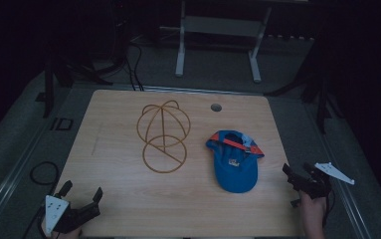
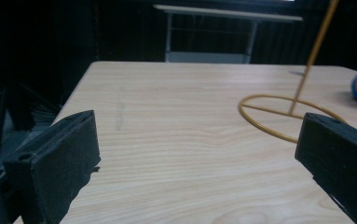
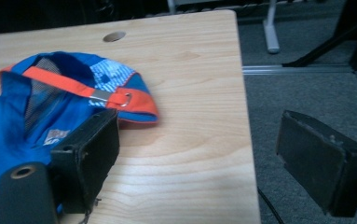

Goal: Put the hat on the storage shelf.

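On the wooden table (image 1: 128, 209) in the high view, a blue cap (image 1: 235, 164) lies upside down just right of the gold wire hat stand (image 1: 163, 134), with the left gripper (image 1: 81, 196) and right gripper (image 1: 297, 174) both spread wide and empty at the near corners. In the left gripper view, the stand's ring base (image 2: 278, 116) looks light, so a nudge could probably tip it. In the right gripper view, the cap's orange strap (image 3: 73, 86) sits near the table edge; a careless pull could drag the soft, floppy cap off.
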A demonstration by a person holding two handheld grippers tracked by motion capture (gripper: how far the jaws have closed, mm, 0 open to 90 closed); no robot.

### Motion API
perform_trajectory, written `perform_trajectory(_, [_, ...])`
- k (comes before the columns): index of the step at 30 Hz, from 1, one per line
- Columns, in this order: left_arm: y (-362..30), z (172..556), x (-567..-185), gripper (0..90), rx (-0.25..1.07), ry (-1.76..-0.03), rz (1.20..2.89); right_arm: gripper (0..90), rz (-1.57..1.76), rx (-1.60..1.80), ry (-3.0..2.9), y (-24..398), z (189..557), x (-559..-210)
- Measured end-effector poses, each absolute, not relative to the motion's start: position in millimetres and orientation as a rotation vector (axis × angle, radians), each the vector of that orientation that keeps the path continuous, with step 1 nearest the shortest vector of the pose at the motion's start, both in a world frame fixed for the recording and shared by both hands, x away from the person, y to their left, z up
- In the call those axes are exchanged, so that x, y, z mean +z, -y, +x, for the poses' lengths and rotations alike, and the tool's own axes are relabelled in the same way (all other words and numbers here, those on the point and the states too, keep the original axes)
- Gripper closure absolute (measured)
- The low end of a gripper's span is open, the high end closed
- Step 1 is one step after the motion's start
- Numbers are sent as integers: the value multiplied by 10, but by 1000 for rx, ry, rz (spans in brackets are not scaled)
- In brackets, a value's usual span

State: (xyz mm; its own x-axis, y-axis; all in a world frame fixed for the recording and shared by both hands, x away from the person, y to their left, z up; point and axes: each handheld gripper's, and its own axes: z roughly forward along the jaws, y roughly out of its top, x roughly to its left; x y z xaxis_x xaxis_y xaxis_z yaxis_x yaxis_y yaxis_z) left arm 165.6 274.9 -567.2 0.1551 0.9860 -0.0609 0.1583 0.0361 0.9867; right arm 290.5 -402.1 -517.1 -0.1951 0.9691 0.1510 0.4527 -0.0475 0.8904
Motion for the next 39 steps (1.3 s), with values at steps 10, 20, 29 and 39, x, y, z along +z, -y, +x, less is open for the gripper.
perform_trajectory(10, [-2623,1664,-5641,0,894,-1236,1404,128,1394,1206,-1850,3817,3139,-4939])
perform_trajectory(20, [-2562,1649,-5609,0,875,-1236,1456,128,1310,1197,-1968,3566,3411,-4856])
perform_trajectory(29, [-2556,1647,-5609,1,874,-1235,1472,128,1258,1197,-2045,3275,3710,-4817])
perform_trajectory(39, [-2561,1646,-5617,1,859,-1232,1477,128,1243,1184,-2121,2980,4049,-4940])
